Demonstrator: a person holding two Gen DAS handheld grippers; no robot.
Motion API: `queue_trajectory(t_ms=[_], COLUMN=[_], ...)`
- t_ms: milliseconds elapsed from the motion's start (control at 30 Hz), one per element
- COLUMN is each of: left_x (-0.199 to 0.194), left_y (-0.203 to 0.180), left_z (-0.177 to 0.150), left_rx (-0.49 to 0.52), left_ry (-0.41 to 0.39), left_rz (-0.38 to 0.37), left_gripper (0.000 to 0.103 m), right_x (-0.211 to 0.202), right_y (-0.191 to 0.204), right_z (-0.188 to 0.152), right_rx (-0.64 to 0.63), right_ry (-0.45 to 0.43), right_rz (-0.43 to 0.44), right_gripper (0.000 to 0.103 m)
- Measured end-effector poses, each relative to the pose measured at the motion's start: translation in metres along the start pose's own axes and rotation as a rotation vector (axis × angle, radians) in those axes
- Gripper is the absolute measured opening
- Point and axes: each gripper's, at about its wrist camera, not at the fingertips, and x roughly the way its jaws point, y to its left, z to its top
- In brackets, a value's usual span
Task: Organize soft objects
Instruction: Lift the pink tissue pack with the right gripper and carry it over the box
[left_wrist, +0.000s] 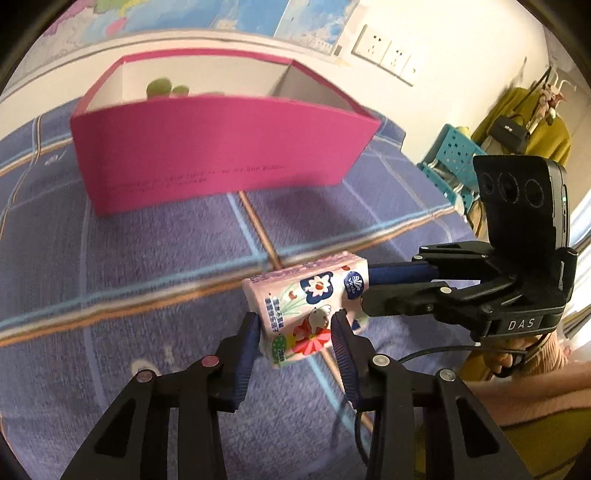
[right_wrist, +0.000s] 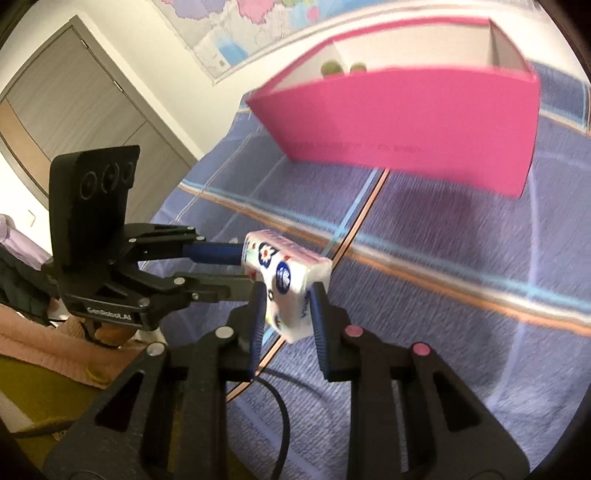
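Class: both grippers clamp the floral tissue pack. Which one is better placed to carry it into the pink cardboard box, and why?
Left, tentatively: the left gripper clamps the floral tissue pack facing the pink cardboard box; the right gripper sees it off-centre.

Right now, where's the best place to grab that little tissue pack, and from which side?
Across its two long flat faces, near one end, coming in from the end. The tissue pack is a soft, narrow block held above the blanket; the left gripper pinches one end that way, the right gripper the other.
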Motion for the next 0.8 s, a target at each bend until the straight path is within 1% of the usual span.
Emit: queue_trajectory(t_ms=[100,267,433,633,800], left_x=[-0.002,-0.008,-0.015,-0.020,-0.023], left_y=[-0.003,-0.012,-0.016,-0.019,-0.018], left_z=[0.011,0.035,0.056,0.074,0.080], left_rx=[0.014,0.035,0.056,0.075,0.082], left_ry=[-0.021,-0.077,-0.122,-0.155,-0.169], left_rz=[0.005,0.010,0.030,0.048,0.061], left_gripper=[0.039,0.039,0.039,0.039,0.039], right_x=[-0.009,-0.025,-0.037,-0.046,-0.052], right_y=[-0.003,-0.006,-0.004,-0.006,-0.007], right_z=[0.006,0.023,0.041,0.060,0.070], right_rx=[-0.012,-0.028,-0.038,-0.048,-0.051], right_ry=[-0.031,-0.095,-0.148,-0.201,-0.233], right_rz=[-0.022,-0.053,-0.079,-0.094,-0.101], right_gripper=[0.027,0.027,0.027,0.027,0.027])
